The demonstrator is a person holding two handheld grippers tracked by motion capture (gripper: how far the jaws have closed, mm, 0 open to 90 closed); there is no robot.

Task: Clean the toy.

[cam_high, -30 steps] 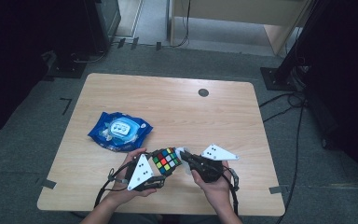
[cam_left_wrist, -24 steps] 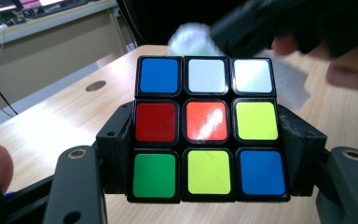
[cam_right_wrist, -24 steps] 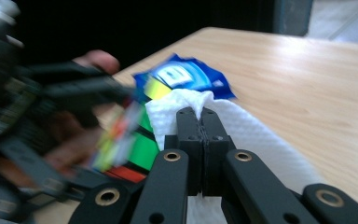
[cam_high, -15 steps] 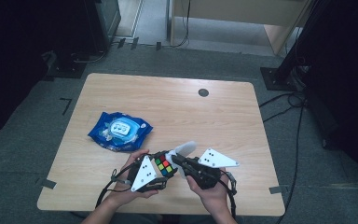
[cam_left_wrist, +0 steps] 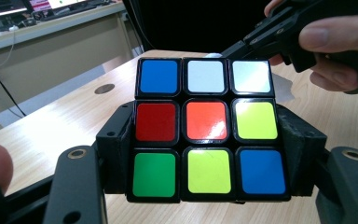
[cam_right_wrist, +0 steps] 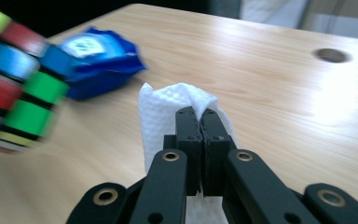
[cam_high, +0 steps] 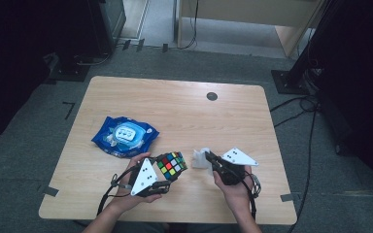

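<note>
A colour cube (cam_high: 171,165) is held above the table's near edge, and my left gripper (cam_high: 167,174) is shut on it. In the left gripper view the cube (cam_left_wrist: 205,126) sits between the two black jaws of my left gripper (cam_left_wrist: 207,156), with blue, white, red, orange, yellow and green tiles facing the camera. My right gripper (cam_high: 209,158) is a short way right of the cube, shut on a crumpled white wipe (cam_high: 200,158). In the right gripper view the jaws of my right gripper (cam_right_wrist: 201,122) meet on the wipe (cam_right_wrist: 161,112), and the cube (cam_right_wrist: 14,79) is blurred at the left.
A blue pack of wet wipes (cam_high: 124,135) lies left of centre on the wooden table (cam_high: 184,116). A dark round grommet (cam_high: 211,96) sits near the far edge. Cables and dark stands surround the table on the floor.
My right gripper, with the wipe in it, was close against the cube half a second ago and has drawn back to the right. The left gripper and cube have stayed put.
</note>
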